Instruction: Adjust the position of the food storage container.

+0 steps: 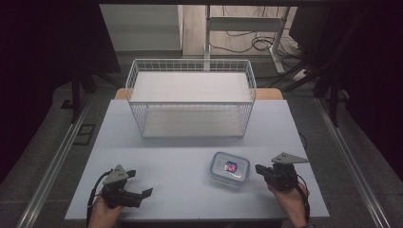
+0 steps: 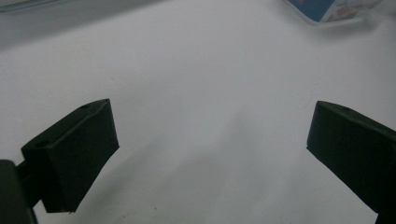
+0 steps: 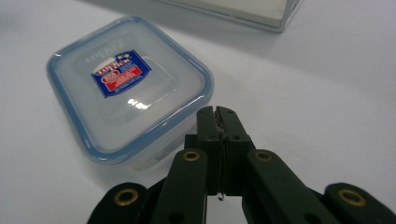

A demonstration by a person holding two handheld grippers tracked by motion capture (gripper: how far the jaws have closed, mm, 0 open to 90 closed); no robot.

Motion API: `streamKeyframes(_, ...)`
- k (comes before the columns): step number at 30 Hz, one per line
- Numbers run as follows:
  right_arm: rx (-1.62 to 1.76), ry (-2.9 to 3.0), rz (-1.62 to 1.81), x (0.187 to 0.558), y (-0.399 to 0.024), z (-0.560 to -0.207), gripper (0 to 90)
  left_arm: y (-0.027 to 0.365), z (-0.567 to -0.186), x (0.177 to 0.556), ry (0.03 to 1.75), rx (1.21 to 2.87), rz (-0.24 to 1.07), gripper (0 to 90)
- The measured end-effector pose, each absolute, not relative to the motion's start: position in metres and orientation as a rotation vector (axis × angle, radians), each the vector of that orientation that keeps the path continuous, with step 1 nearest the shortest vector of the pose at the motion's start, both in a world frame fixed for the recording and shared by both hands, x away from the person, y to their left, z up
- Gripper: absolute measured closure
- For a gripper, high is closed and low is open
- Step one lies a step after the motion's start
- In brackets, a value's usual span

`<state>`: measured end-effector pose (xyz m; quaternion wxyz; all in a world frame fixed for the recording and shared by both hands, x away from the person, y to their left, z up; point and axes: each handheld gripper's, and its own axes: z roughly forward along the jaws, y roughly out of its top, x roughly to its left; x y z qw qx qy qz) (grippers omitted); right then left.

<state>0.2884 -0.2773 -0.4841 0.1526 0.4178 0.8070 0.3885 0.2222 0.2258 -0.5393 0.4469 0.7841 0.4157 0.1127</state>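
Clear plastic food box with a blue-rimmed lid [image 3: 128, 88] lies on the white table [image 1: 180, 161], its red-and-blue sticker [image 3: 120, 73] too blurred to read. The right gripper [image 3: 218, 114], jaws pressed together on nothing, sits just beside it; the left gripper [image 2: 210, 140] is spread wide over bare table.

lidded box [image 1: 230, 168] near right gripper [image 1: 259, 169]

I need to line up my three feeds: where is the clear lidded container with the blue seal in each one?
High view: the container sits right of centre, near the table's front, just left of the right gripper.
Left gripper view: one corner of it at the top right edge.
Right gripper view: upper left, beside the shut jaws.
Shared landmark: its red-and-blue label.
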Motion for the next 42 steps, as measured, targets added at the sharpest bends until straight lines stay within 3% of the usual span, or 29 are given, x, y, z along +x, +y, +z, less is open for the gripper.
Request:
streamKeyframes(19, 1.260, 2.404, 1.096, 0.325, -0.243, -0.504, 89.1, 0.228, -0.540, 0.223, 1.055, 1.934, 0.269, 1.6)
streamKeyframes(42, 1.142, 2.568, 1.119, 0.332, -0.170, -0.515, 89.0, 0.227, -0.541, 0.223, 1.065, 1.946, 0.252, 1.9)
